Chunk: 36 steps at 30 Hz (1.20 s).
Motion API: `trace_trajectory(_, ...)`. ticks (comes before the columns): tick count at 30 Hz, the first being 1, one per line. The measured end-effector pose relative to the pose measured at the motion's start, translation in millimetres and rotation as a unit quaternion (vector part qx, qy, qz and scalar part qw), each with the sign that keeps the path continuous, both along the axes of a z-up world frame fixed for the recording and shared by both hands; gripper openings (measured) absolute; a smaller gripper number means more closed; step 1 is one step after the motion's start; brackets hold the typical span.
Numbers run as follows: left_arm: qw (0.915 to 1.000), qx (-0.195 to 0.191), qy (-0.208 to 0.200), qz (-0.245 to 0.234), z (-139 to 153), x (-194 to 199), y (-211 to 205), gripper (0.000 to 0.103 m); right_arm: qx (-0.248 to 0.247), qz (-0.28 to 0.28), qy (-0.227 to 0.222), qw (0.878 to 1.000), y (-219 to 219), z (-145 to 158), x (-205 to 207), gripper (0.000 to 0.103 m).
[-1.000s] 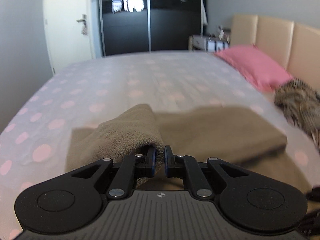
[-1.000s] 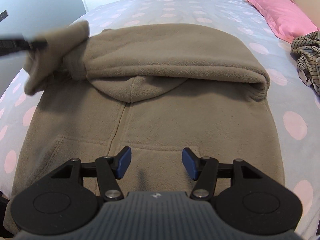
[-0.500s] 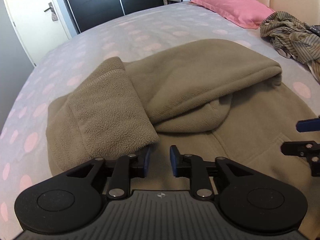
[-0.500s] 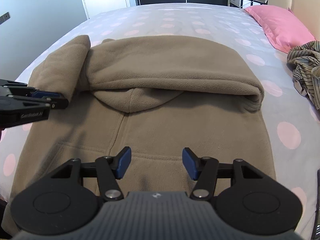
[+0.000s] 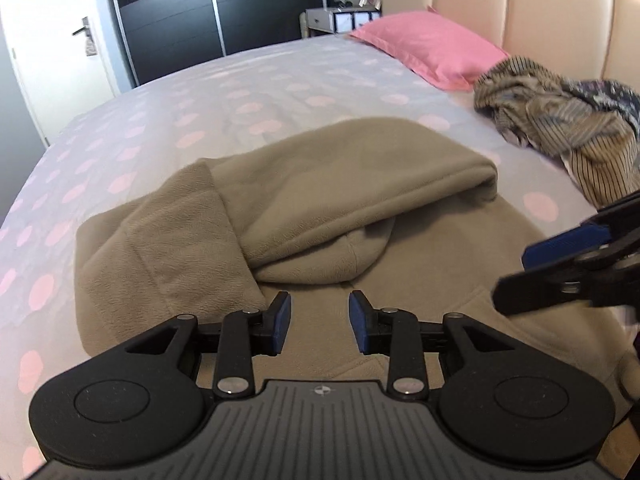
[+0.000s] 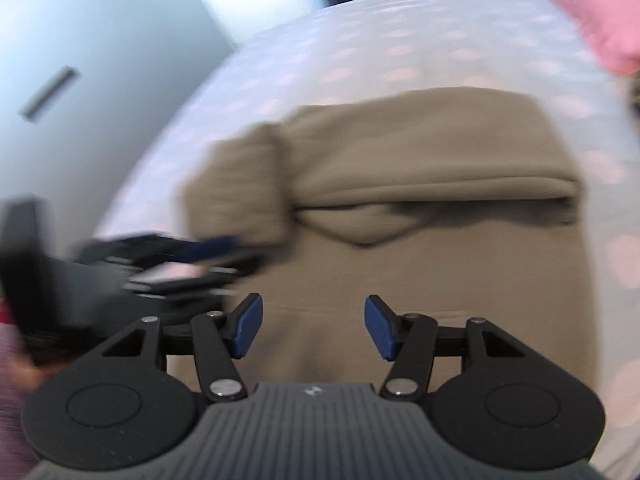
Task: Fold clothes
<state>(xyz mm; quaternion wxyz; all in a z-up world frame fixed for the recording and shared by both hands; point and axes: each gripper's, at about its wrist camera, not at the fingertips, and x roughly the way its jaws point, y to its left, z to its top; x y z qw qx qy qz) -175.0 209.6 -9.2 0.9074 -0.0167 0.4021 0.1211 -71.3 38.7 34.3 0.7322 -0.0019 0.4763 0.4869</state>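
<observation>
A tan fleece hoodie (image 5: 320, 208) lies flat on the polka-dot bed (image 5: 200, 92), sleeves and hood folded over its chest, while the left tool (image 5: 319, 322) and right tool (image 6: 313, 326) hover above its lower half, both with fingers spread and gripping nothing.

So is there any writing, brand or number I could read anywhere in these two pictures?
No readable text anywhere.
Left gripper: a small round emblem on its grey body, no letters.
Right gripper: a small mark on its body, too blurred to read.
Hoodie, pink pillow and bedsheet: no print or label in view.
</observation>
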Motion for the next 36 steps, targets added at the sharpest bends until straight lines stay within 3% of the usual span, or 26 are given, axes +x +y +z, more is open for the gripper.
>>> trace_trajectory(6,0.9990,-0.027,-0.029,0.019,18,-14,4,0.030,0.105,0.079,0.105,0.986,10,65,-15,0.057)
trace_trajectory(9,0.9974,-0.041,-0.044,0.040,27,-24,15,0.030,0.124,0.090,0.080,0.985,22,90,-25,0.063)
trace_trajectory(13,0.9946,-0.036,-0.068,0.070,41,-38,31,0.030,0.115,0.071,-0.033,0.990,38,103,-38,0.065)
trace_trajectory(17,0.9920,-0.040,-0.065,0.100,45,-47,54,0.030,0.105,0.057,-0.051,0.992,56,89,-29,0.065)
trace_trajectory(20,0.9898,-0.048,-0.053,0.123,39,-47,73,0.030,0.092,0.051,-0.042,0.994,76,70,-13,0.065)
trace_trajectory(24,0.9875,-0.055,-0.036,0.144,23,-42,96,0.031,0.065,0.057,-0.062,0.994,101,47,-8,0.065)
trace_trajectory(26,0.9850,-0.061,-0.031,0.159,11,-40,111,0.045,0.055,0.059,-0.070,0.994,112,36,-5,0.065)
trace_trajectory(27,0.9836,-0.064,-0.028,0.166,5,-39,118,0.046,0.050,0.059,-0.072,0.994,118,31,-4,0.065)
trace_trajectory(29,0.9793,-0.081,-0.024,0.184,-9,-36,132,0.047,0.038,0.058,-0.074,0.995,127,21,0,0.065)
trace_trajectory(32,0.9698,-0.137,-0.019,0.201,-32,-32,150,0.047,0.026,0.057,-0.069,0.996,137,3,7,0.065)
trace_trajectory(34,0.9616,-0.169,-0.019,0.215,-44,-29,159,0.047,0.017,0.056,-0.064,0.996,142,-8,11,0.065)
trace_trajectory(36,0.9574,-0.178,-0.028,0.226,-47,-27,162,0.032,0.007,0.054,-0.056,0.997,142,-20,15,0.065)
